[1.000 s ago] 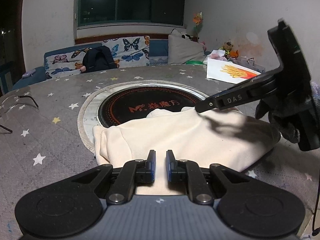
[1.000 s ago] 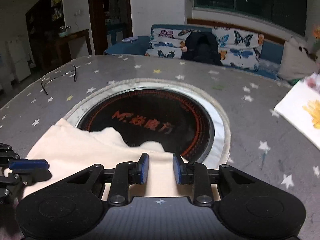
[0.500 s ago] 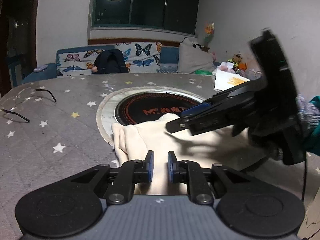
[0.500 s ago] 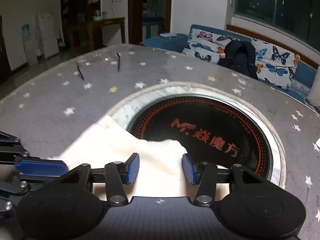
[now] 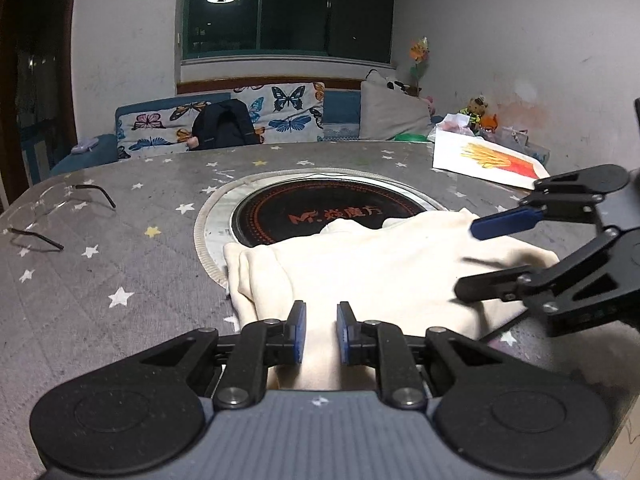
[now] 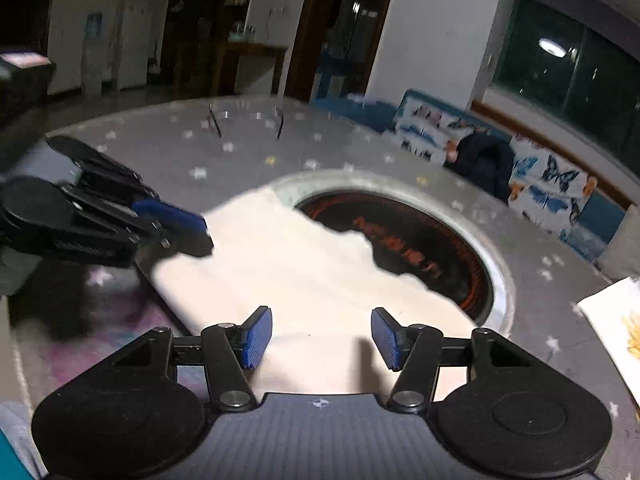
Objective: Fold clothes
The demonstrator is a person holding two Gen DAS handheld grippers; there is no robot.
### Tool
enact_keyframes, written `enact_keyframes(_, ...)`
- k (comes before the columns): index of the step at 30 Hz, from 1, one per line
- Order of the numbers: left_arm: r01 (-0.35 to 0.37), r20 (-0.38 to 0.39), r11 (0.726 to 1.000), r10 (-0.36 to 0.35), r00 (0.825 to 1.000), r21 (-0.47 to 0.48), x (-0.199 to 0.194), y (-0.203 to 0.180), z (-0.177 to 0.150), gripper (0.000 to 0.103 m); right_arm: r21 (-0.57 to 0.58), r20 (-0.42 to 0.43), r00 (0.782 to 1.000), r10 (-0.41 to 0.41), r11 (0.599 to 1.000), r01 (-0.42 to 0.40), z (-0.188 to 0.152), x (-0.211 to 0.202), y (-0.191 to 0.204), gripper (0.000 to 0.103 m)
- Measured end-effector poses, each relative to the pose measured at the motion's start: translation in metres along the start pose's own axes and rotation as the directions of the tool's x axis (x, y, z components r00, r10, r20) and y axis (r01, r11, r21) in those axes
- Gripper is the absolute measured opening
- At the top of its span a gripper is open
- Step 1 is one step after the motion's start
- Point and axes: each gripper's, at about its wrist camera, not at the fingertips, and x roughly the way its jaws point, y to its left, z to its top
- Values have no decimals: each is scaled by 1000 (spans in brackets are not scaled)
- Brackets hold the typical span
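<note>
A cream cloth (image 5: 384, 264) lies folded on the grey star table (image 5: 120, 248), with its far edge over the round black plate (image 5: 320, 212) set in the table's middle. The left tool (image 5: 321, 330) sits low at the cloth's near edge. Its blue pads (image 5: 298, 332) stand close together with a strip of cloth between them, but I cannot tell if they pinch it. The right tool (image 6: 321, 338) has just been opening and is wide now, with cloth below its pads, not gripped. Glasses (image 5: 52, 216) lie far from the plate.
</note>
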Motion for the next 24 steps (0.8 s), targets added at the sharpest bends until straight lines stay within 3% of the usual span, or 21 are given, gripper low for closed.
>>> enact_keyframes(7,-25,-2,999,25,1000,22,-1,-6,4,18,122,-1,1000,-7,993,7,-19,-10,-10,64)
enact_keyframes(10,3,25,999,-4,1000,41,-7,-18,8,20,138,20,999,-29,990,26,-24,-24,-14,66)
enact_keyframes(15,50,17,996,-51,999,77,-1,-39,9,20,184,-32,999,-42,982,47,-45,-25,-22,66)
enact_keyframes(17,48,-7,996,-47,999,81,7,-42,5,20,194,-1,999,-47,980,46,-45,-33,-22,69)
enact_keyframes(19,45,-16,996,-43,999,78,11,-42,2,21,222,21,999,-46,974,40,-46,-37,-24,82)
enact_keyframes(24,27,-6,997,-26,1000,71,1,-42,4,31,249,-12,998,-56,967,57,-54,-30,-27,85)
